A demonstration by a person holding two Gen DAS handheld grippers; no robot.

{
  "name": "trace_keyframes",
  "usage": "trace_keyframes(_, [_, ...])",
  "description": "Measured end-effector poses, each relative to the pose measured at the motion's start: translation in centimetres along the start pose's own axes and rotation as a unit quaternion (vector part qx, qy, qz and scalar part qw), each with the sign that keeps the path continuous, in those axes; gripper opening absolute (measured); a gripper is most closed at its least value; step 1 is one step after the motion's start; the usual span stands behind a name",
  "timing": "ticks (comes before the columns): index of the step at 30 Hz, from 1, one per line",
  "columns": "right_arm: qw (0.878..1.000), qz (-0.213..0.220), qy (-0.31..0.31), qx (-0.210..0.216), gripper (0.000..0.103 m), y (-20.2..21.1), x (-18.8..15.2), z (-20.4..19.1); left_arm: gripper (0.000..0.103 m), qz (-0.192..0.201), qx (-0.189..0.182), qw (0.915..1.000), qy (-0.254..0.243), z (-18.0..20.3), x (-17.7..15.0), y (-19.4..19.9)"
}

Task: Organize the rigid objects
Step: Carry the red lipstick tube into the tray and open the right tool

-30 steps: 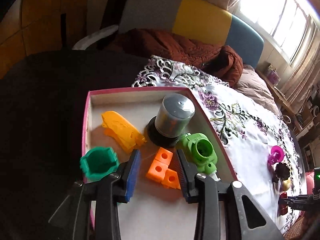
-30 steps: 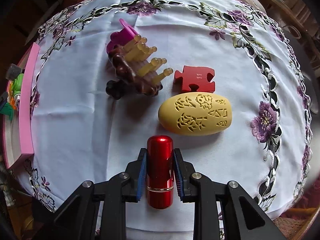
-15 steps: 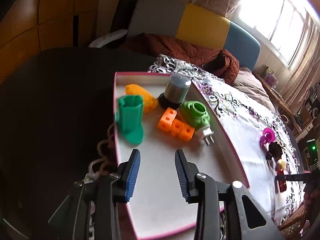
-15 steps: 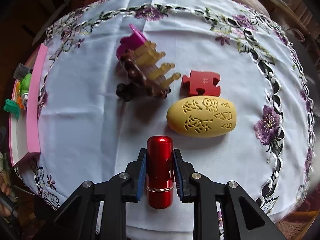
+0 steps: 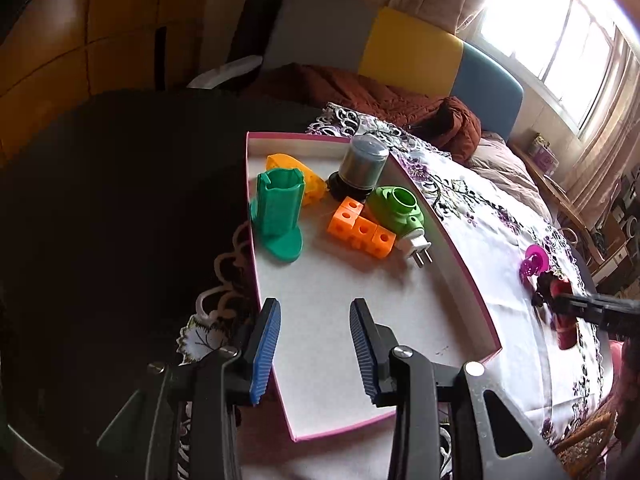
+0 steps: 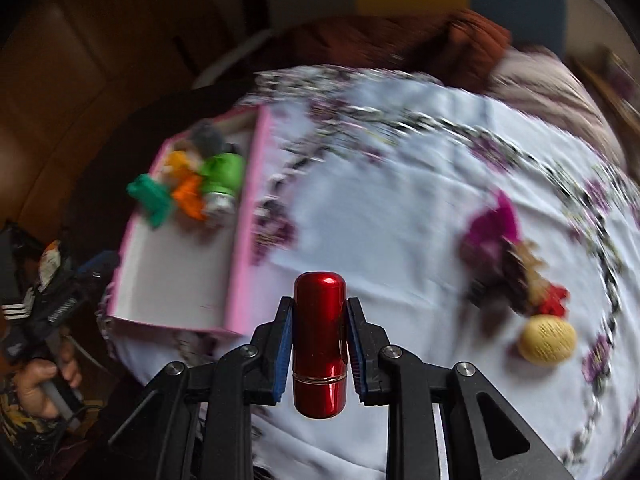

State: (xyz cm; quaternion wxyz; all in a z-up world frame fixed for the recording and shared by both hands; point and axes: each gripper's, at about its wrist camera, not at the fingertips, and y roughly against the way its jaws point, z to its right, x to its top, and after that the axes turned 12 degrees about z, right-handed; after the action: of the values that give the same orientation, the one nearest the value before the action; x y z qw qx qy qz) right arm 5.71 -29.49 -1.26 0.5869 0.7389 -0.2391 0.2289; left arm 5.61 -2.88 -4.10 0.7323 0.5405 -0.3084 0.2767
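Lettering [image 6: 59, 312] on gripper, unreadable

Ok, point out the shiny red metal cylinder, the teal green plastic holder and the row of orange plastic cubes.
shiny red metal cylinder [image 6: 320, 344], right wrist view, middle of its body.
teal green plastic holder [image 5: 279, 210], left wrist view, its upright side wall.
row of orange plastic cubes [image 5: 362, 230], left wrist view, middle cube.

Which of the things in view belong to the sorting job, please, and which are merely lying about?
Part of the job:
red cylinder in the right claw
pink-rimmed box
green holder
orange blocks
yellow oval

Lying about:
brown blanket
flowered tablecloth
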Motion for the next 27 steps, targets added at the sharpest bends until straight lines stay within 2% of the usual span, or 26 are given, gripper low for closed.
trace_keyframes(4, [0.998,-0.006,0.045,0.046,0.025,-1.9,1.5,-5.1,0.036,0.000,0.000,1.0000,0.002,-0.3,-0.1,0.4])
trace_keyframes(8, [0.995,-0.028,0.073,0.058,0.025,-5.1,2.1,-8.2,0.036,-0.001,0.001,1.0000,0.007,-0.6,-0.2,0.5])
trace_keyframes(14, [0.993,-0.065,0.097,0.016,0.026,-9.9,2.0,-9.1,0.036,-0.005,0.001,0.9999,0.011,-1.0,-0.5,0.5])
trace_keyframes(16, [0.992,-0.063,0.106,-0.010,0.026,-10.8,1.9,-9.0,0.036,-0.005,0.002,0.9999,0.009,-1.0,-0.6,0.5])
trace_keyframes(22, [0.991,-0.048,0.123,-0.016,0.027,-11.0,0.8,-9.1,0.036,-0.002,0.004,1.0000,0.005,-0.9,-0.6,0.6])
trace_keyframes(25, [0.992,-0.033,0.121,-0.012,0.033,-10.3,0.7,-9.1,0.036,0.000,0.005,1.0000,0.003,-0.7,-0.5,0.8])
trace_keyframes(27, [0.993,-0.011,0.115,-0.009,0.044,-9.3,0.9,-9.1,0.036,0.002,0.006,1.0000,-0.001,-0.5,-0.5,0.9])
